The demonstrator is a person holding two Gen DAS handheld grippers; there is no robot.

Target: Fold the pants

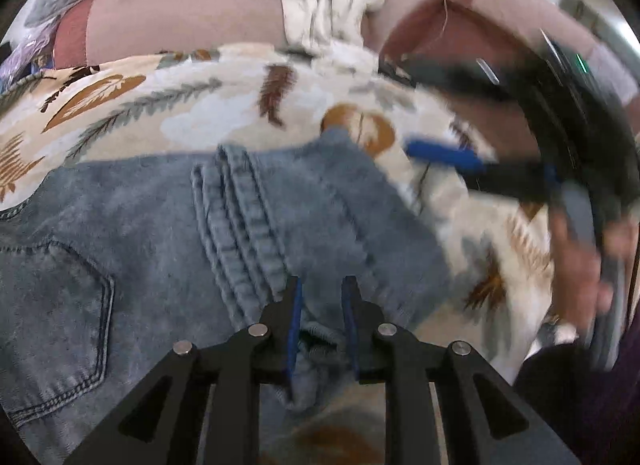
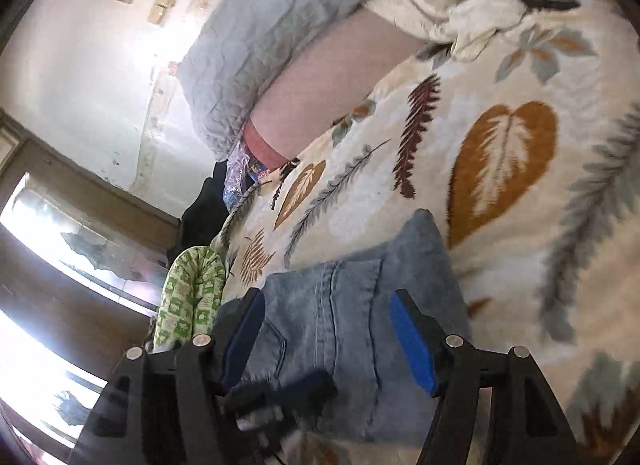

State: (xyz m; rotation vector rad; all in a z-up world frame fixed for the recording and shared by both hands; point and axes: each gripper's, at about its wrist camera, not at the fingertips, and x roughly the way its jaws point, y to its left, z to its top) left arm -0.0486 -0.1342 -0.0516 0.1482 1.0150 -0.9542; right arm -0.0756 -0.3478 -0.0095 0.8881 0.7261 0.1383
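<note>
Jeans (image 1: 132,225): pale blue denim, lying folded on a bed — back pocket to the left in the left wrist view, thick stacked seams running up the middle.
Blanket (image 1: 168,113): cream, printed with brown, ochre and grey leaves; it covers the bed under the jeans.
Left tool (image 1: 322,285): jaws nearly closed, pinching a bunched fold of the jeans between the blue pads.
Right tool (image 2: 326,301): jaws standing wide apart above the jeans, pads not pressing on the cloth — nothing gripped. In the left wrist view it shows as a blurred black shape with a blue pad at the right.
Pillow (image 2: 256,45): grey, quilted, at the head of the bed.
Green cloth (image 2: 192,297): green-and-white print, at the bed's edge beside the jeans.
Window (image 2: 52,233): bright, at the left of the right wrist view.
</note>
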